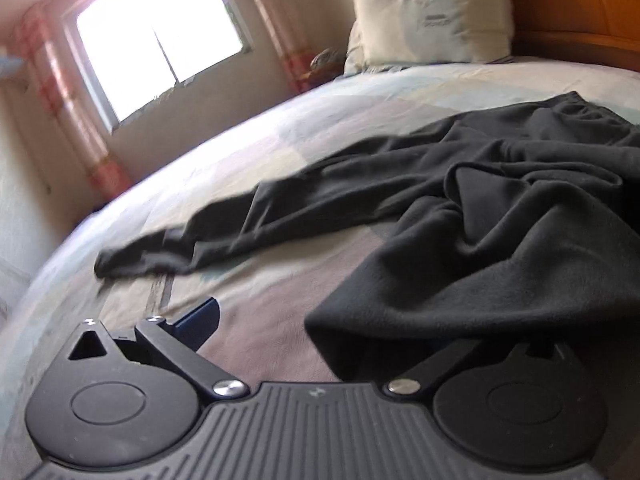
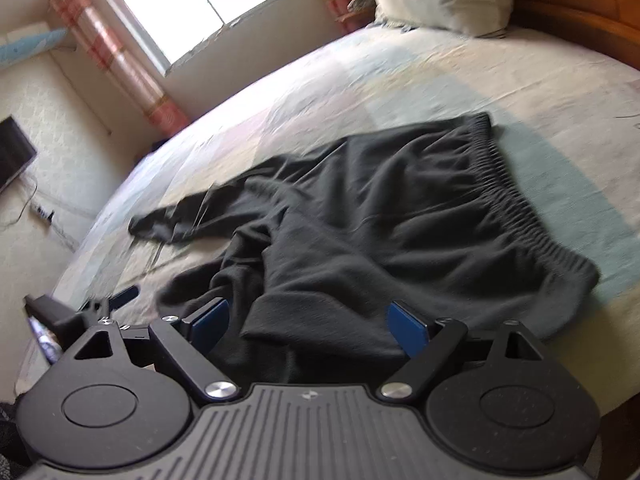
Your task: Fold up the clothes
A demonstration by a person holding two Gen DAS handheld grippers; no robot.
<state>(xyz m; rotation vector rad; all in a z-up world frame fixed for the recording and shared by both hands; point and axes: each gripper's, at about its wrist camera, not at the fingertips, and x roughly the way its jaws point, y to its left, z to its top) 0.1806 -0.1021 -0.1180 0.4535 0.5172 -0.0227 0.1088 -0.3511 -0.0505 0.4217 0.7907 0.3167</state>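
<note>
Black trousers (image 2: 380, 220) lie crumpled on the bed (image 2: 440, 80), with the elastic waistband (image 2: 504, 204) at the right. One leg stretches away to the left (image 2: 160, 228). The other leg bends back toward me, and its end (image 2: 320, 320) lies between the blue pads (image 2: 408, 324) of my open right gripper (image 2: 310, 320). In the left wrist view the trousers (image 1: 500, 220) fill the right side. My left gripper (image 1: 320, 328) is open at the near leg's edge. Its left pad (image 1: 200, 320) is bare, while cloth covers its right finger.
A pale pillow (image 1: 432, 12) leans on the wooden headboard (image 1: 580, 12) at the far end. A bright window (image 1: 160, 32) with pink striped curtains (image 1: 60, 92) is beyond the bed's left edge. A dark screen (image 2: 12, 152) and a power strip (image 2: 42, 212) are by the left wall.
</note>
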